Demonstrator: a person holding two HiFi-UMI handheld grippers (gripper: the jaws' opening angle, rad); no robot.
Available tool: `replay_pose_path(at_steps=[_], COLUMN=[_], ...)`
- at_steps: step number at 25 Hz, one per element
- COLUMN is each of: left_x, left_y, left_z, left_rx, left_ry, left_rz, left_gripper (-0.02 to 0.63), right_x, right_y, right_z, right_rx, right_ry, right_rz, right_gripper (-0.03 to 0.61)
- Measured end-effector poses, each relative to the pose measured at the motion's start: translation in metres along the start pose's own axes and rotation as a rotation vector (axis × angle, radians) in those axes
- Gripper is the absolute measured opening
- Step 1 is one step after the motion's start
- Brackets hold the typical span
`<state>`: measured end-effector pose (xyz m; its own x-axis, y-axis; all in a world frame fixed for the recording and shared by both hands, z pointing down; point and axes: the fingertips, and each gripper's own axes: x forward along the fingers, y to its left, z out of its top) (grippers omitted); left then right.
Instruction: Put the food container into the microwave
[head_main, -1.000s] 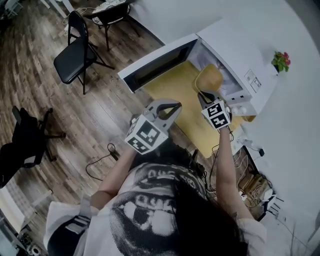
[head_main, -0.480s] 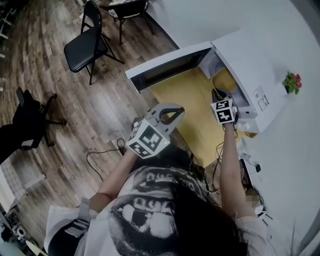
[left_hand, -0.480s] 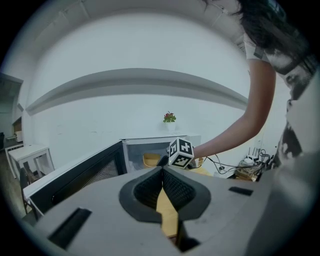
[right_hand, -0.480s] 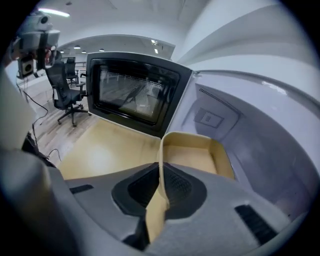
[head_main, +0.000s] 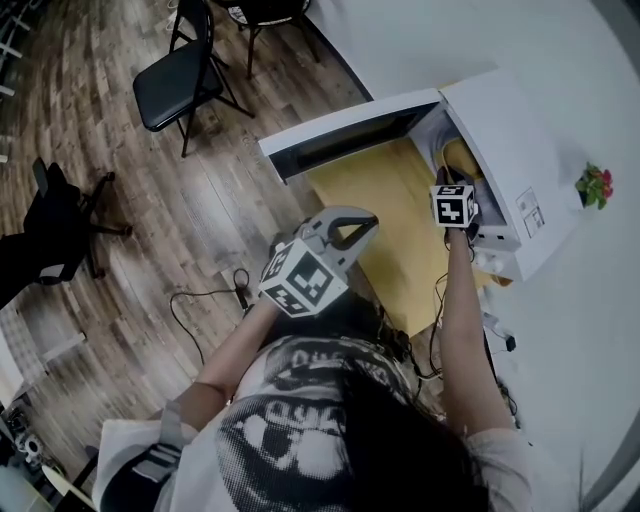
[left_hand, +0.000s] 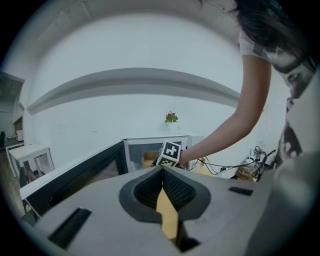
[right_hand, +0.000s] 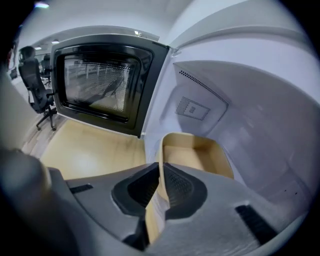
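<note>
Yellow table (head_main: 385, 195) carries white microwave (head_main: 505, 130), its door (right_hand: 102, 90) swung wide open. Tan food container (right_hand: 197, 155) sits inside the microwave cavity, near the front opening. Right gripper (right_hand: 160, 169): jaws clamped on the container's near wall. Left gripper (left_hand: 162, 172): jaws together, nothing between them, held well apart from the microwave.

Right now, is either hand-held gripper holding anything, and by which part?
The right hand-held gripper grips the food container by its near wall, inside the microwave. The left hand-held gripper is shut and empty.
</note>
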<state>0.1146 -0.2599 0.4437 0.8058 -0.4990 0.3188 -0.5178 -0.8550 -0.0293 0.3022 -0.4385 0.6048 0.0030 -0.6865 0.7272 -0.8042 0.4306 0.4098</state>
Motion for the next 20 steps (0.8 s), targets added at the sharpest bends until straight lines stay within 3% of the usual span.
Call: replay_pose_path(at_steps=[7, 9, 20], left_x=[-0.011, -0.015, -0.029], left_y=[0.002, 0.002, 0.002], left_z=[-0.005, -0.007, -0.009], left_rx=[-0.009, -0.013, -0.012], left_ry=[0.007, 0.008, 0.001], left_rz=[0.011, 0.014, 0.002], left_gripper=[0.002, 0.002, 0.002], right_x=[0.005, 0.004, -0.045], right_y=[-0.006, -0.005, 0.008], right_z=[0.007, 0.008, 0.021], right_rx=[0.029, 0.051, 0.063], right_ry=[0.013, 0.006, -0.11], right_rz=[-0.034, -0.032, -0.042], right_gripper=[0.046, 0.075, 0.101])
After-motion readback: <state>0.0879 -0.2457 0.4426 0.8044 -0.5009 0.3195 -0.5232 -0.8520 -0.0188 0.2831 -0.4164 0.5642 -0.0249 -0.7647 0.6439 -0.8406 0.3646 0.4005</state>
